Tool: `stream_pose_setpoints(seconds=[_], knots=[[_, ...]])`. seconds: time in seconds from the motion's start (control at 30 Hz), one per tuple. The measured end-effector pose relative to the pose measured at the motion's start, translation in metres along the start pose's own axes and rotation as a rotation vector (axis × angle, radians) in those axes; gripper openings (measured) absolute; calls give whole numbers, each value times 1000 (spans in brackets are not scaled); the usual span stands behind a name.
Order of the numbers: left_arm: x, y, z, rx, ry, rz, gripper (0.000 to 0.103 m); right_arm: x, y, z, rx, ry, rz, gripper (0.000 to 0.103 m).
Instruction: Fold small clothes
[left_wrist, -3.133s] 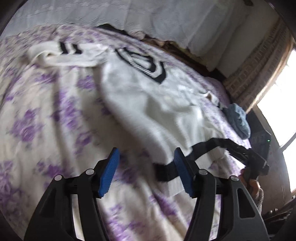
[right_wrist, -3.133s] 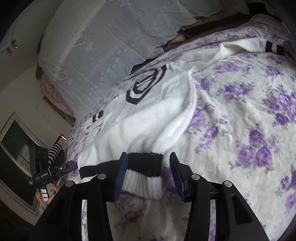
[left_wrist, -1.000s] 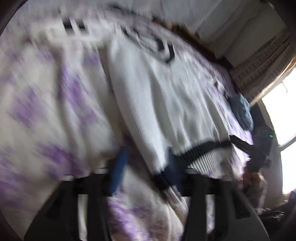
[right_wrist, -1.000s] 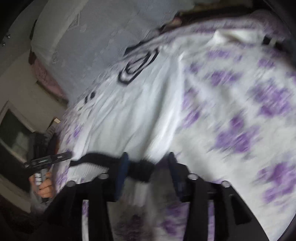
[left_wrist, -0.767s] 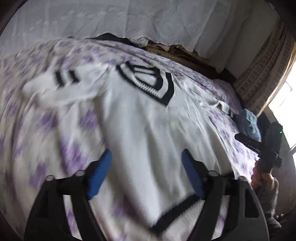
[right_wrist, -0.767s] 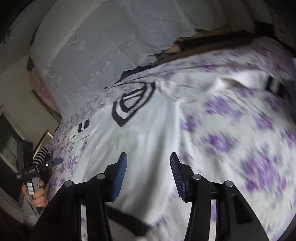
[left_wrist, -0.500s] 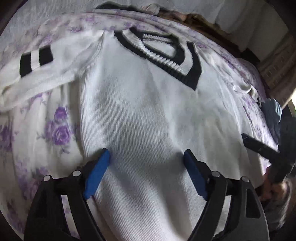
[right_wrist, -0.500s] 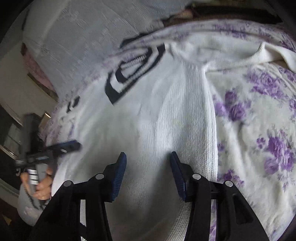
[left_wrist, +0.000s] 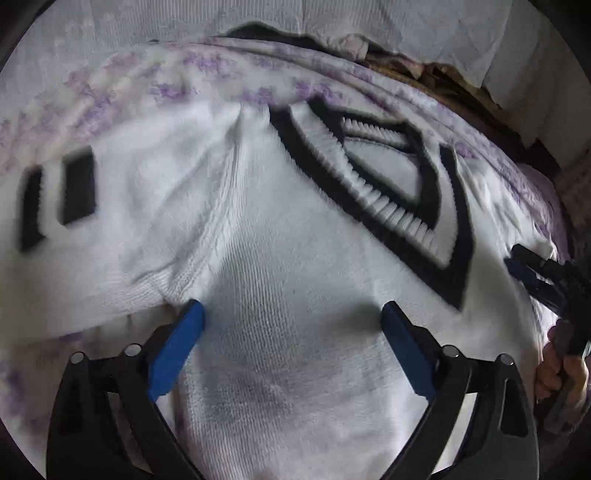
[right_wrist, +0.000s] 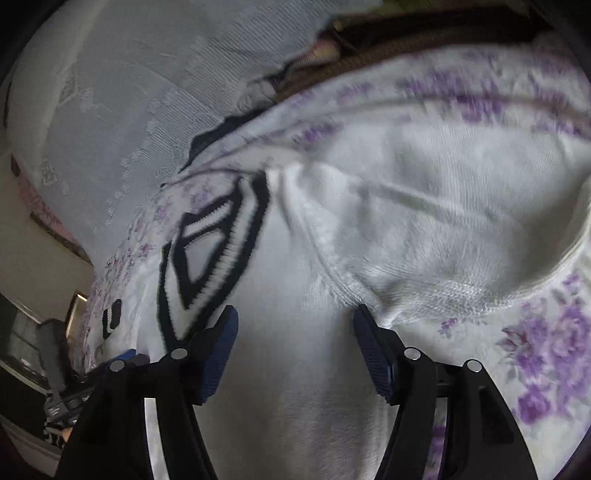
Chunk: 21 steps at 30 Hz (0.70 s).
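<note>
White sweater (left_wrist: 295, 288) with black-trimmed V-neck lies flat on floral bedspread (right_wrist: 546, 332). Left tool (left_wrist: 291, 314) and right tool (right_wrist: 295, 317) hover over its chest, jaws opening, gripping nothing, only knit fabric lying beneath them.

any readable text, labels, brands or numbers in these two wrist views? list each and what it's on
None readable.
White sweater: black-and-white V-neck trim and black sleeve stripes only, no lettering.
Floral bedspread: purple flower print, no text.
Lace cloth behind the bed: woven pattern, no words.
Grippers: no visible markings.
</note>
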<state>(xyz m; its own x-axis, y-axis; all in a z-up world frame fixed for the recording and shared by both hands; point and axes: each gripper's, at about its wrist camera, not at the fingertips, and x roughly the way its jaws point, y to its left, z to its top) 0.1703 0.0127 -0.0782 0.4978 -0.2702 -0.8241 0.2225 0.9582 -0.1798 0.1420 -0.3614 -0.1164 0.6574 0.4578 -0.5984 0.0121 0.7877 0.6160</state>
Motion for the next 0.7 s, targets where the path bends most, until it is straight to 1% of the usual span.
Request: stream_pose_setpoints(seconds=[0.03, 0.07, 0.1, 0.13, 0.2, 0.3, 0.4, 0.43, 0.47, 0.6, 0.63, 0.7], knots=[[-3, -5, -2, 30, -9, 9, 97, -6, -2, 0, 15, 2, 12, 63], [-5, -11, -4, 66, -6, 36, 98, -18, -5, 0, 35, -18, 24, 63], [-5, -16, -7, 93, -11, 53, 99, -34, -7, 2, 47, -61, 23, 65], [-4, -19, -9, 106, -13, 71, 99, -49, -10, 4, 48, -104, 1, 65], [-3, -20, -8, 112, -11, 80, 99, -81, -26, 9, 89, -190, -51, 65], [-3, -16, -7, 97, -8, 65, 99, -110, -72, 10, 250, -244, -113, 65], [-4, -16, -9, 103, -11, 74, 99, -125, -115, 2, 404, -268, -146, 65], [-3, -17, -10, 104, -12, 76, 99, -129, -126, -1, 450, -272, -137, 65], [-2, -17, -9, 104, -12, 75, 99, -131, -134, -2, 486, -283, -122, 64], [-2, -19, -10, 106, -13, 79, 99, -133, -148, -2, 545, -339, -149, 62], [-2, -19, -10, 107, -14, 81, 99, -135, -154, 0, 556, -362, -160, 60], [-1, -19, -10, 107, -15, 83, 99, -136, -165, 5, 577, -411, -190, 51]])
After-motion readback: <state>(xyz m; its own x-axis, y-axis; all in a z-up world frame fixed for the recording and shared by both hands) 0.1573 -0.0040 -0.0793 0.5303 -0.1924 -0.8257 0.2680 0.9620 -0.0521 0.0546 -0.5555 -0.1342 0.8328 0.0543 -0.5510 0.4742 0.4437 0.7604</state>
